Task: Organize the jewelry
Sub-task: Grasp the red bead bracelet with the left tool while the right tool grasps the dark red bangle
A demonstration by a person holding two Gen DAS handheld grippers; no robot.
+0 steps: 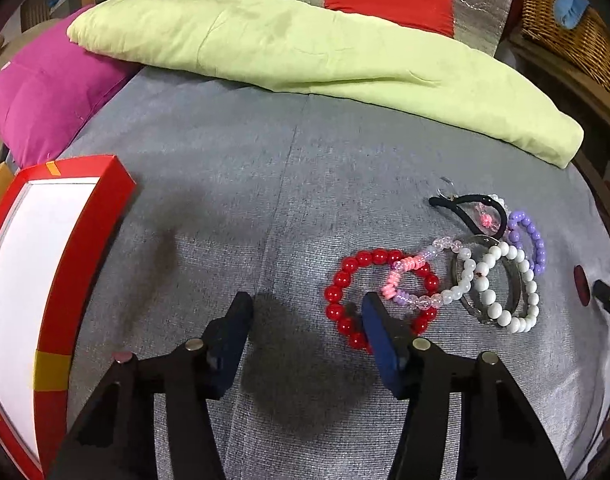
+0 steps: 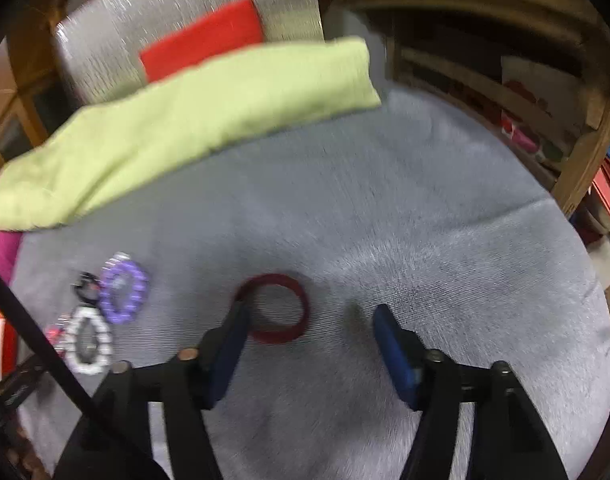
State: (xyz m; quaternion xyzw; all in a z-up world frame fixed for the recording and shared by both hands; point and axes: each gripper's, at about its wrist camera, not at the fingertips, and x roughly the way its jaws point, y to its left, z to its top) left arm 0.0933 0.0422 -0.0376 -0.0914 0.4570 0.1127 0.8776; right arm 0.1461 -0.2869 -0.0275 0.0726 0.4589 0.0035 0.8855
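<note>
I am at the picking-up stage of sorting the jewelry, with nothing lifted yet. My left gripper (image 1: 305,312) hovers over the grey cushion (image 1: 233,200), its fingers spread wide and empty; its right finger overlaps the near edge of the red bead bracelet (image 1: 347,276). That bracelet lies tangled with a pink and clear bead bracelet (image 1: 409,280), a white bead bracelet (image 1: 501,284), a purple bead bracelet (image 1: 533,240) and a black hair tie (image 1: 473,204).

My right gripper (image 2: 311,316) is also spread and empty, with the dark red bangle (image 2: 279,308) lying between its fingers, close to the left one.

The open red box (image 1: 61,264) waits at the left edge, probably the destination.

Next I judge each gripper must centre on one piece and close. The overlapping bracelets may drag along together. A green folded cloth (image 1: 305,52) lies behind, clear of the work.
</note>
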